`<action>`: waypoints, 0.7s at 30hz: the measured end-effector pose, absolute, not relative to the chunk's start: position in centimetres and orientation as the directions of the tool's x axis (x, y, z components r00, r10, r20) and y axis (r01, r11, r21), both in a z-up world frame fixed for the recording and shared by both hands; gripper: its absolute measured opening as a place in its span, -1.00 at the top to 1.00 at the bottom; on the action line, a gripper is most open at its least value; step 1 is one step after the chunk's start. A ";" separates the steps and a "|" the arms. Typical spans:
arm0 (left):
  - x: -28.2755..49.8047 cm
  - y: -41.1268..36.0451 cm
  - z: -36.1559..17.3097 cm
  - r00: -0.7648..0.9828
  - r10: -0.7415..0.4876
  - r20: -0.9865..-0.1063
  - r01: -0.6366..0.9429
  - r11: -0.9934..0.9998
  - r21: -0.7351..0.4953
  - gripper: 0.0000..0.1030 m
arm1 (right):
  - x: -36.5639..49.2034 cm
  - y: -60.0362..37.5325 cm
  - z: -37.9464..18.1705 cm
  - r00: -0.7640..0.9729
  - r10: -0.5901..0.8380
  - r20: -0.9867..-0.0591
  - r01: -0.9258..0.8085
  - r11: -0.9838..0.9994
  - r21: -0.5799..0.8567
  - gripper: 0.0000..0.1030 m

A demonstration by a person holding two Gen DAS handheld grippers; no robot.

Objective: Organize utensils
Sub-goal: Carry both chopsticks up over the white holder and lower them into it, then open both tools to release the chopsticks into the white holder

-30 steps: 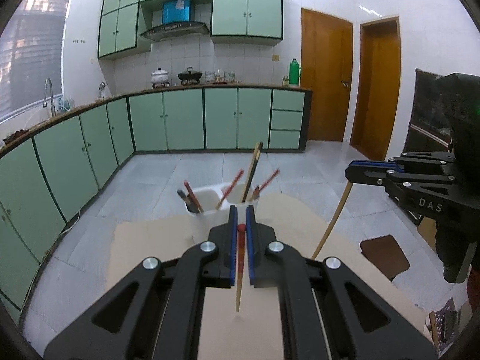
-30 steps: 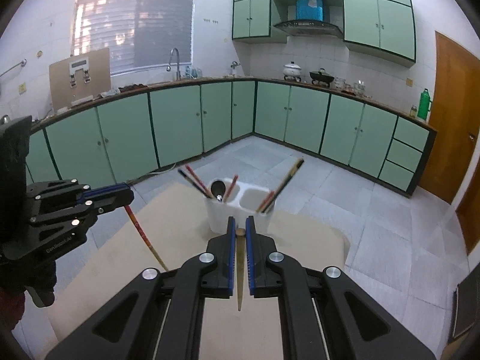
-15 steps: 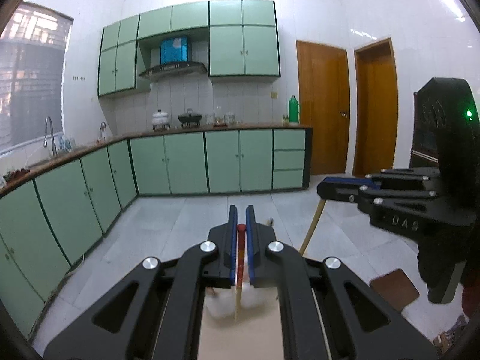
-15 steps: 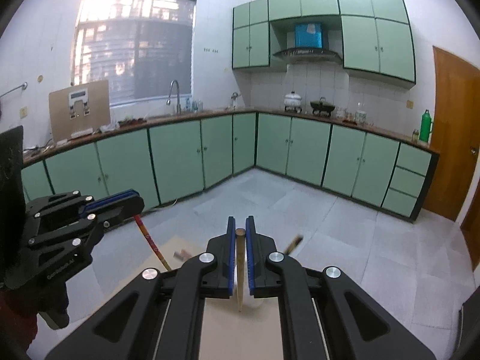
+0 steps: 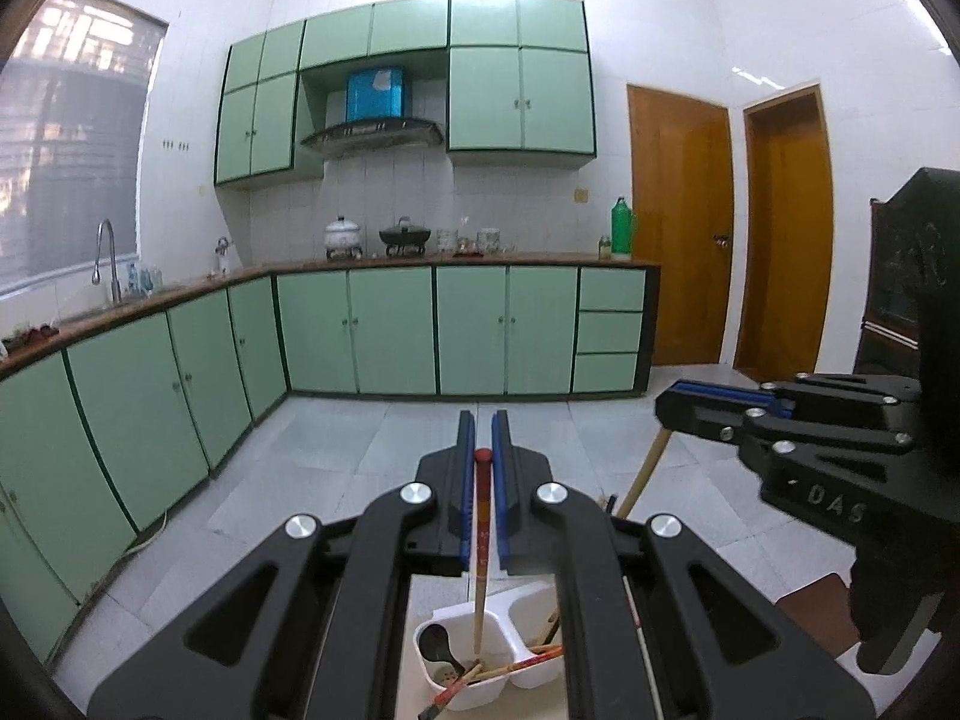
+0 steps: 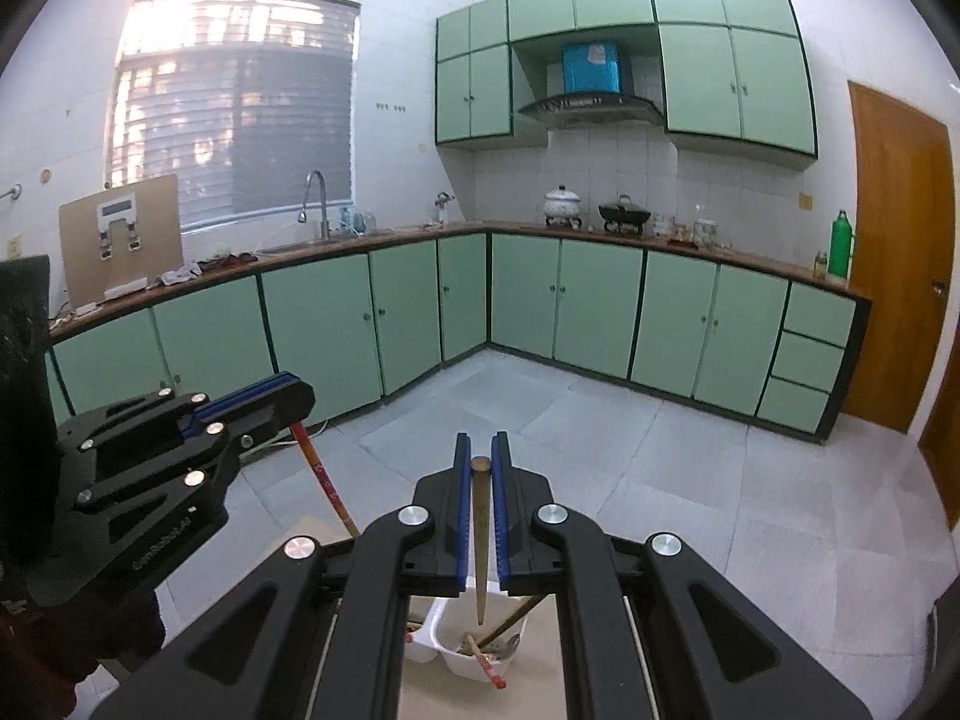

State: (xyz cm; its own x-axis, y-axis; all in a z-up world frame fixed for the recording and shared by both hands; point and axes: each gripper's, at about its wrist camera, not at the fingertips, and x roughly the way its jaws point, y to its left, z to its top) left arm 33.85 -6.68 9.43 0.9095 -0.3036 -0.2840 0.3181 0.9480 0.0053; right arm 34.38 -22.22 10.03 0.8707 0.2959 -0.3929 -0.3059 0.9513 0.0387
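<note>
Left hand-held gripper (image 5: 483,468) pinches a red-topped chopstick (image 5: 480,546) above the white utensil holder (image 5: 480,654); right hand-held gripper (image 6: 479,474) clamps a brown chopstick (image 6: 480,540).

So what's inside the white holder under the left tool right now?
The white holder has two compartments. One holds a black spoon and red chopsticks; the other shows more stick ends. The tool's arms hide its right side and the bottoms.

glossy white plastic utensil holder (image 5: 456,621)
</note>
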 end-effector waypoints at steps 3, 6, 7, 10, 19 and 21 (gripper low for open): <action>35.4 -6.2 7.3 0.897 -0.302 -0.322 0.315 0.949 -0.011 0.91 | 35.6 -22.5 8.2 0.860 0.293 -0.418 -0.302 0.952 0.048 0.87; 36.5 -5.7 5.4 0.886 -0.296 -0.356 0.308 0.951 -0.024 0.91 | 36.6 -22.8 6.7 0.850 0.292 -0.439 -0.300 0.953 0.053 0.87; 36.9 -5.5 5.1 0.883 -0.296 -0.364 0.308 0.951 -0.026 0.91 | 36.9 -22.8 6.1 0.846 0.292 -0.446 -0.299 0.953 0.055 0.87; 37.9 -5.3 3.9 0.871 -0.291 -0.396 0.307 0.952 -0.025 0.91 | 37.6 -22.7 4.7 0.836 0.294 -0.464 -0.299 0.952 0.066 0.87; 39.0 -3.8 2.3 0.852 -0.275 -0.446 0.279 0.958 -0.057 0.78 | 38.2 -22.6 2.4 0.823 0.268 -0.500 -0.281 0.958 0.052 0.82; 38.9 -3.5 2.7 0.854 -0.274 -0.442 0.274 0.960 -0.064 0.53 | 38.1 -23.1 2.4 0.824 0.263 -0.502 -0.272 0.961 0.058 0.72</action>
State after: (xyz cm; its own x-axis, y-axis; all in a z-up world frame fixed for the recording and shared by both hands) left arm 38.92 -3.51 2.70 0.8541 -0.2735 -0.4423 0.2740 0.9596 -0.0642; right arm 38.08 -23.09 2.41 0.8237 0.2632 -0.5022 -0.2717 0.9606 0.0578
